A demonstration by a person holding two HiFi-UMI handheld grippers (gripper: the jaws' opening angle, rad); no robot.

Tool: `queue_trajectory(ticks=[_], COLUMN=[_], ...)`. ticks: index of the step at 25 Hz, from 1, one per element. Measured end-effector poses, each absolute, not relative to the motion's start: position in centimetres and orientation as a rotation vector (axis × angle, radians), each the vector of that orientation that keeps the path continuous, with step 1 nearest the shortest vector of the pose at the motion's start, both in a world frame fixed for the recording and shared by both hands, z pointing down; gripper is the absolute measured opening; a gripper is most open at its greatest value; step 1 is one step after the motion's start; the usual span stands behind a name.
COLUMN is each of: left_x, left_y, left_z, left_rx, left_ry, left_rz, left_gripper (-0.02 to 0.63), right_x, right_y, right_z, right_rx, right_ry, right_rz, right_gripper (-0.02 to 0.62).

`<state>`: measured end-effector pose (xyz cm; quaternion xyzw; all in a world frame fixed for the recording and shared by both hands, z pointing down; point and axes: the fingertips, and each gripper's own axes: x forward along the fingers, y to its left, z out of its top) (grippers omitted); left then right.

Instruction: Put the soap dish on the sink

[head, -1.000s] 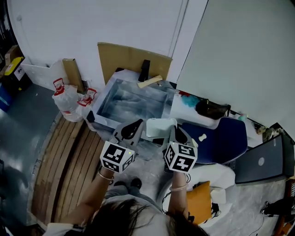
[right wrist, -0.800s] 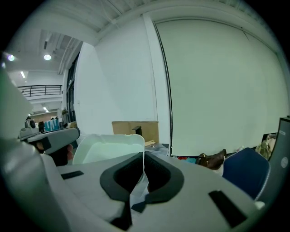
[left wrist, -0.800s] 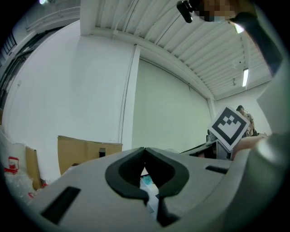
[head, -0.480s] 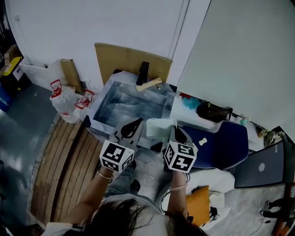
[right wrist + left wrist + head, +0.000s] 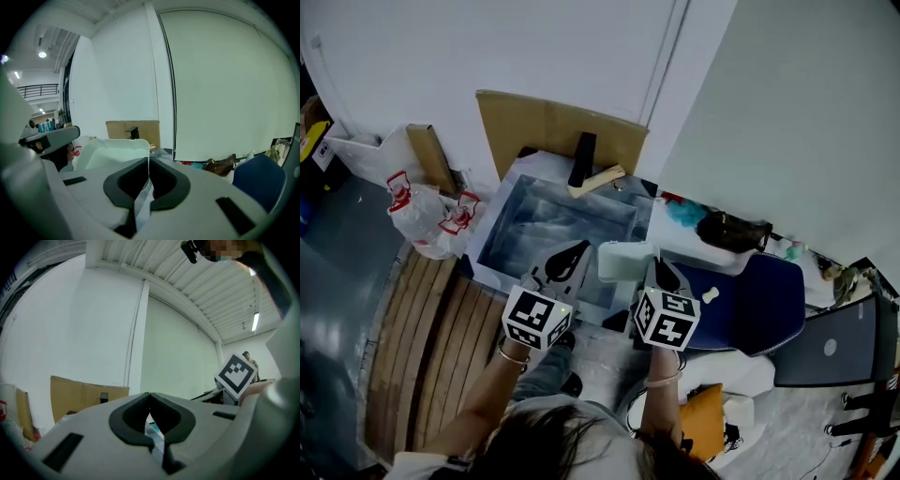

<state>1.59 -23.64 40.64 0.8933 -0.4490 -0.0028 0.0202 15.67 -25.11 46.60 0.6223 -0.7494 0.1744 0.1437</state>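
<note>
My left gripper [image 5: 577, 251] [image 5: 149, 398] is clenched on nothing. My right gripper [image 5: 651, 272] [image 5: 149, 161] grasps the rim of the pale green rectangular plastic soap dish [image 5: 625, 261] [image 5: 111, 153], held aloft at the near right corner of the square steel sink [image 5: 551, 221] beyond.

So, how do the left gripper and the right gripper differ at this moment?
The right gripper is shut on the edge of the soap dish, while the left gripper is shut with nothing between its jaws. In the head view the right gripper is at the dish's right side and the left gripper at its left. Both are held side by side at the near edge of the sink.
</note>
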Motion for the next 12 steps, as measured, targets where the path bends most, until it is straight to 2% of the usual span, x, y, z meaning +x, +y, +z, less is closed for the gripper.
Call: queue_trajectory(ticks=[12], left_x=[1.3], left_y=[-31.5], left_z=[42.9], left_rx=[2.76], left_ry=[-1.313], left_rz=[0.017], left_gripper=[0.009], right_x=[15.5], right_y=[-33.3], right_z=[49.2], right_rx=[1.758], right_ry=[-2.099], right_rz=[0.519], right_gripper=[0.026])
